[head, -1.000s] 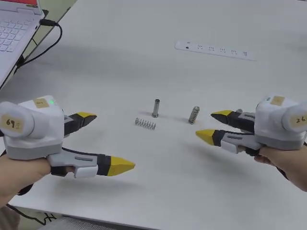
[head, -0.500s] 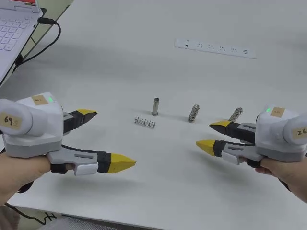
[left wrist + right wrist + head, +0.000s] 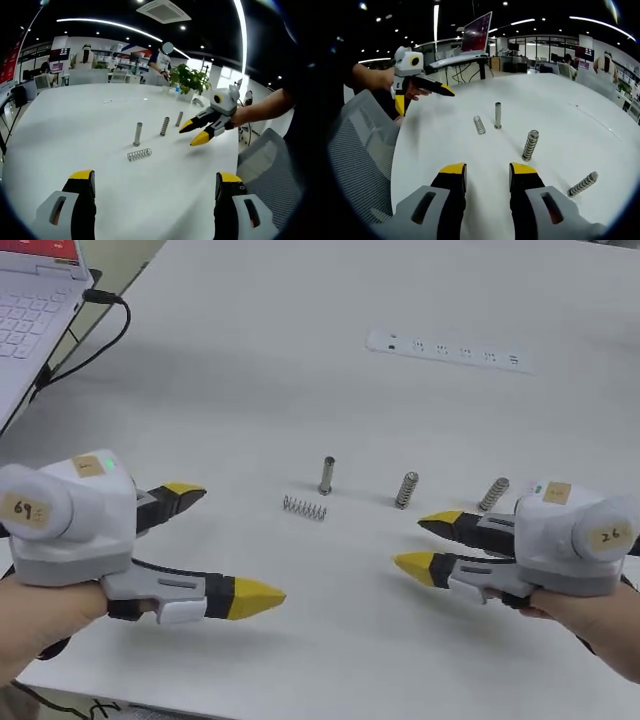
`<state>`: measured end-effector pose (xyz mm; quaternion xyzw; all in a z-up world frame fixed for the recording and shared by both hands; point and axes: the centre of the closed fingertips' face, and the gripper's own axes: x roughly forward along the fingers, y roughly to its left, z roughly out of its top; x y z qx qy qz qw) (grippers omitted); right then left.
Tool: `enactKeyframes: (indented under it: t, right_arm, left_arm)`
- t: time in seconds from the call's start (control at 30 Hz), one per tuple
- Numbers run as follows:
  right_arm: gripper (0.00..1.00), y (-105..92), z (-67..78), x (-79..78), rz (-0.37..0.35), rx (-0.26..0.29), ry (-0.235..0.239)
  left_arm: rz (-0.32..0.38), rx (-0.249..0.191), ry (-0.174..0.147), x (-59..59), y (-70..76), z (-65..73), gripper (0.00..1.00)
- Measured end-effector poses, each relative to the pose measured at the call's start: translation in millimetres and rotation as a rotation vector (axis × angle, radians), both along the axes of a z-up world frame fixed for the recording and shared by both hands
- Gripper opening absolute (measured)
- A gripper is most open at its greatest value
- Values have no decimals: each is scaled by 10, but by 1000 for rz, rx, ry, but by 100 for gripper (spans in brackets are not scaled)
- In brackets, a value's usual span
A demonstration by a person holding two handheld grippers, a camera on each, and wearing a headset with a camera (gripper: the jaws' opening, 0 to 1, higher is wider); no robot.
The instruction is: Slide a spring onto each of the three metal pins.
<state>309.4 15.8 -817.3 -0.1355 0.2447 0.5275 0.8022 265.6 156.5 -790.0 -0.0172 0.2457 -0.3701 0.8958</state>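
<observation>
A bare metal pin (image 3: 326, 475) stands upright mid-table, with a loose spring (image 3: 303, 507) lying flat just in front of it. To its right a spring (image 3: 406, 490) stands upright around a second pin. Further right a third spring (image 3: 493, 494) leans over, close beside my right gripper (image 3: 418, 543), which is open and holds nothing. My left gripper (image 3: 228, 542) is open wide at the front left, well short of the loose spring. The right gripper view has the bare pin (image 3: 497, 115), loose spring (image 3: 479, 125), upright spring (image 3: 530, 145) and leaning spring (image 3: 583, 184) ahead of the jaws.
A white power strip (image 3: 446, 349) lies at the far side of the white table (image 3: 250, 370). A laptop (image 3: 30, 300) with a black cable (image 3: 95, 340) sits at the far left. A mesh chair (image 3: 360, 150) stands by the table's edge.
My right gripper has drawn back toward the table's front edge, uncovering the leaning spring at the right. The left gripper has barely moved. Pins and springs stay put.
</observation>
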Motion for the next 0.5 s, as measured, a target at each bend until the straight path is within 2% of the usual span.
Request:
enactKeyframes:
  t: [0.37, 0.5]
  right_arm:
    - [30, 491, 88, 70, 72, 31, -16]
    - [30, 635, 68, 91, 98, 28, -15]
  left_arm:
    - [7, 1, -1, -2, 24, -1, 97]
    - [7, -3, -4, 2, 14, 9, 97]
